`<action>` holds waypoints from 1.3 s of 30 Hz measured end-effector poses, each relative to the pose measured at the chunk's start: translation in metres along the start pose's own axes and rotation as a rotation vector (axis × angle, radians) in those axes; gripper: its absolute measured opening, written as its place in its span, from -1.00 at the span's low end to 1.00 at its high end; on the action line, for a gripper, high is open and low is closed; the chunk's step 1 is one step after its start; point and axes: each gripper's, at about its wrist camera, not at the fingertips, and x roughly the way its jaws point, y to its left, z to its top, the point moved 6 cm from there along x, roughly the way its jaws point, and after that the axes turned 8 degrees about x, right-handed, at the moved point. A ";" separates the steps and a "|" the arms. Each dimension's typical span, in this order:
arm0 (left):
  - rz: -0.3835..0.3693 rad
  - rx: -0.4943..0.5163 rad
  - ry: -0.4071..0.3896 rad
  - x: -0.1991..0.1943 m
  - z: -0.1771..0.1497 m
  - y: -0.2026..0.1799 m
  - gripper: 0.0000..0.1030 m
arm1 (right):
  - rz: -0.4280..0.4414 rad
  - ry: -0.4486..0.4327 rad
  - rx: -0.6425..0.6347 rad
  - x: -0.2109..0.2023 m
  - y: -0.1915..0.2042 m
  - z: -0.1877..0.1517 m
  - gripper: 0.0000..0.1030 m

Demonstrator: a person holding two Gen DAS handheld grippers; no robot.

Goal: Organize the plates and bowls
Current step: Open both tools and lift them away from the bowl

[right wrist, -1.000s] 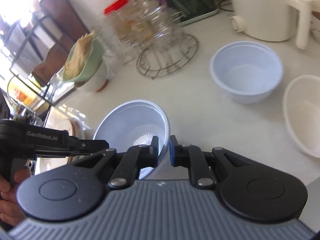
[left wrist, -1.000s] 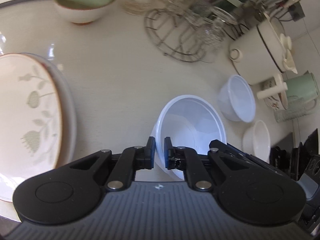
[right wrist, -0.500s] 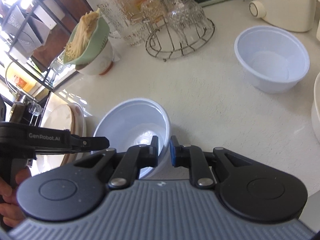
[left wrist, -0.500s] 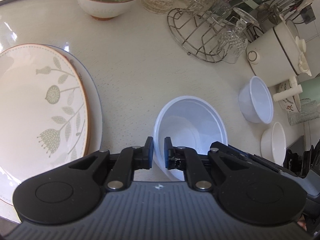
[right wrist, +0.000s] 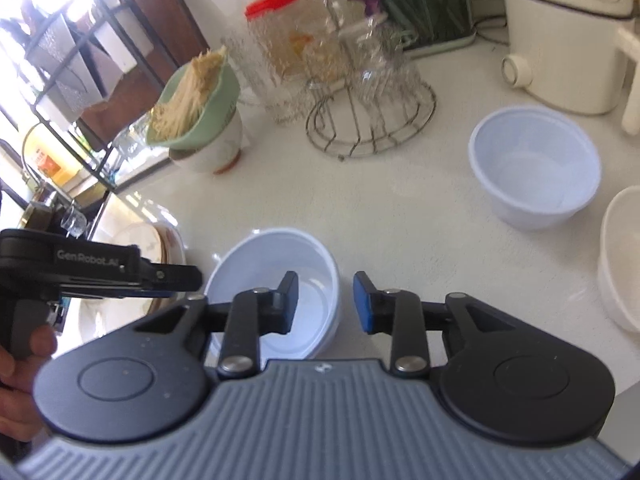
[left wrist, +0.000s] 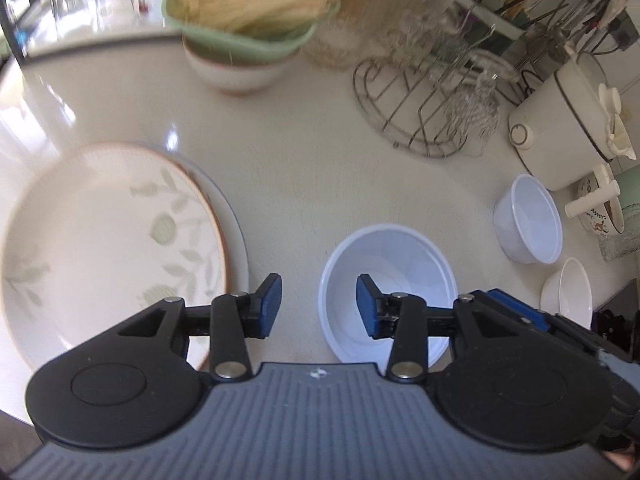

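Sunlit pale countertop (left wrist: 304, 168), dark metal shelving (right wrist: 80, 80) behind

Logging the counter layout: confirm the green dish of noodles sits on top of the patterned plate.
Wrong. The green dish of noodles sits on a white bowl, as the right wrist view shows; the patterned plate lies apart from it with nothing on it.

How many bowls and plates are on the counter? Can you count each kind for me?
White plastic bowls: 2, near one, far one
Cream bowl at the edge: 1
Green bowl of noodles on a white bowl: 2
Leaf-pattern plate on a larger plate: 2
Total: 7
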 end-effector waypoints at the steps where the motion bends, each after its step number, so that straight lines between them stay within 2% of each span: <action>1: 0.002 0.009 -0.012 -0.006 0.002 -0.001 -0.08 | -0.001 -0.010 0.001 -0.004 0.001 0.002 -0.35; 8: 0.061 0.049 -0.097 -0.060 0.012 -0.018 -0.08 | 0.014 -0.078 -0.009 -0.036 0.010 0.019 -0.35; 14: 0.022 0.021 -0.154 -0.103 0.014 -0.035 -0.08 | -0.015 -0.133 0.006 -0.075 0.016 0.037 -0.32; 20: -0.017 0.049 -0.190 -0.132 0.004 -0.050 -0.08 | -0.008 -0.202 -0.015 -0.108 0.026 0.044 -0.32; 28: -0.062 0.115 -0.208 -0.149 -0.003 -0.052 -0.08 | -0.010 -0.275 -0.020 -0.133 0.042 0.038 -0.32; 33: -0.085 0.182 -0.202 -0.151 0.001 -0.052 -0.08 | -0.047 -0.303 -0.011 -0.142 0.052 0.033 -0.32; 39: -0.098 0.248 -0.232 -0.158 0.009 -0.046 -0.08 | -0.079 -0.332 -0.005 -0.148 0.063 0.030 -0.32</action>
